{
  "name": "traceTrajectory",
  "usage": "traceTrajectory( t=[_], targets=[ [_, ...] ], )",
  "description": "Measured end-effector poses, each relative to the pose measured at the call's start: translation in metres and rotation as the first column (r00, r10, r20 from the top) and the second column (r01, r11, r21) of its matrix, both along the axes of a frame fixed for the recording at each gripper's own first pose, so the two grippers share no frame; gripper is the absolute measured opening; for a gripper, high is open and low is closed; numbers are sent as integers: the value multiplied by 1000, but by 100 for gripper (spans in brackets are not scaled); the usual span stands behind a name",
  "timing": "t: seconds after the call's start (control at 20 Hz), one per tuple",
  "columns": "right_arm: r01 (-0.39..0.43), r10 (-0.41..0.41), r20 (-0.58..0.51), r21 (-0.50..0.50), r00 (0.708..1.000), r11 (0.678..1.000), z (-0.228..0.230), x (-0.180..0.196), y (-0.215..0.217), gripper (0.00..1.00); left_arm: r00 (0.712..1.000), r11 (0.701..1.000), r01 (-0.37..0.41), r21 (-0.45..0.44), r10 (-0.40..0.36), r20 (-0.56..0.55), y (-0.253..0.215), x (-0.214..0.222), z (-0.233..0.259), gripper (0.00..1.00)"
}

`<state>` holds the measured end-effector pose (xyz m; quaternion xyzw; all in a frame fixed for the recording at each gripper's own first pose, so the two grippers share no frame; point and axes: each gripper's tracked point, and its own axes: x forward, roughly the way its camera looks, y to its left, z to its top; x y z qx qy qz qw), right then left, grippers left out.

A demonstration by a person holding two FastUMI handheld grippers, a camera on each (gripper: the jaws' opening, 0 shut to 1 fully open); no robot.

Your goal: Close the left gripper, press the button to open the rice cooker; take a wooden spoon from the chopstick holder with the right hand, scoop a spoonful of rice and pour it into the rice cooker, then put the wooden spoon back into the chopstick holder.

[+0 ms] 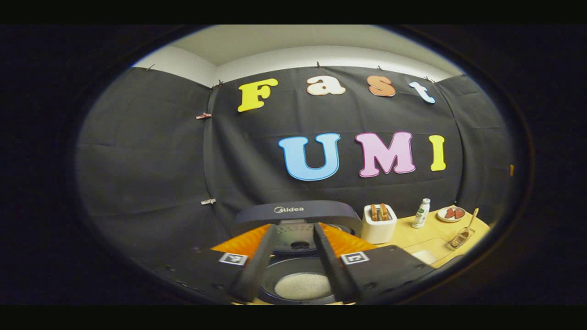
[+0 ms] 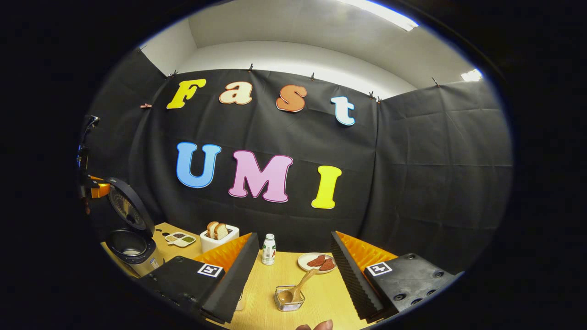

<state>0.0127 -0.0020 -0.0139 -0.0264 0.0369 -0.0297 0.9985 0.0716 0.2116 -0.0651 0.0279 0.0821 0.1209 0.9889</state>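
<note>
Already we find the rice cooker [image 1: 298, 256] with its lid [image 1: 296, 215] raised upright, and in the left gripper view our left tool [image 1: 293, 238] hangs just above the open pot [image 1: 302, 286], its two fingers [image 1: 254, 266] drawn fairly near each other with a gap between them through which the pale contents of the pot show; nothing is held between them. Beyond the cooker on the wooden counter [image 1: 412, 236] stand a white toaster [image 1: 379, 223] with two bread slices, a small white bottle [image 1: 421, 213] and a plate [image 1: 451, 214] with reddish pieces, and further right the wire chopstick holder [image 1: 462, 238] with the wooden spoon [image 1: 471, 222] leaning out of it. In the right gripper view our right tool [image 2: 296, 261] is spread wide and empty above the counter [image 2: 321, 298], and the chopstick holder [image 2: 289, 299] sits between its fingers [image 2: 236, 275], apart from both, with the wooden spoon [image 2: 299, 286] resting bowl-down inside and its handle tilted toward the plate [image 2: 317, 262]. The bottle [image 2: 268, 250] stands just behind, the toaster [image 2: 219, 236] and a small divided tray [image 2: 180, 239] further left, and the open rice cooker [image 2: 130, 238] at the far left edge.
</note>
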Motion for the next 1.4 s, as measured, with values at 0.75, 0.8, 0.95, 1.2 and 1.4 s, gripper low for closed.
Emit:
traceTrajectory(
  t=[0.75,0.8,0.95,1.2,1.4],
  targets=[
    [-73,106,-289,122,951,990,-141,50,-39,98,996,993,93,-74,-93,-4,-86,-20,-7,96],
    [-69,108,-311,134,944,989,-154,55,-44,98,995,991,101,-82,-101,2,-95,-22,-4,96],
    [-56,122,-368,185,922,981,-191,76,-54,98,991,987,130,-94,-130,9,-126,-28,-3,96],
    [-22,152,-470,270,869,963,-258,103,-64,98,981,978,187,-94,-191,-35,-177,-39,-11,96],
    [-1,171,-520,311,837,950,-299,117,-64,96,976,974,194,-119,-204,-78,-197,-49,-23,96]
  ],
)
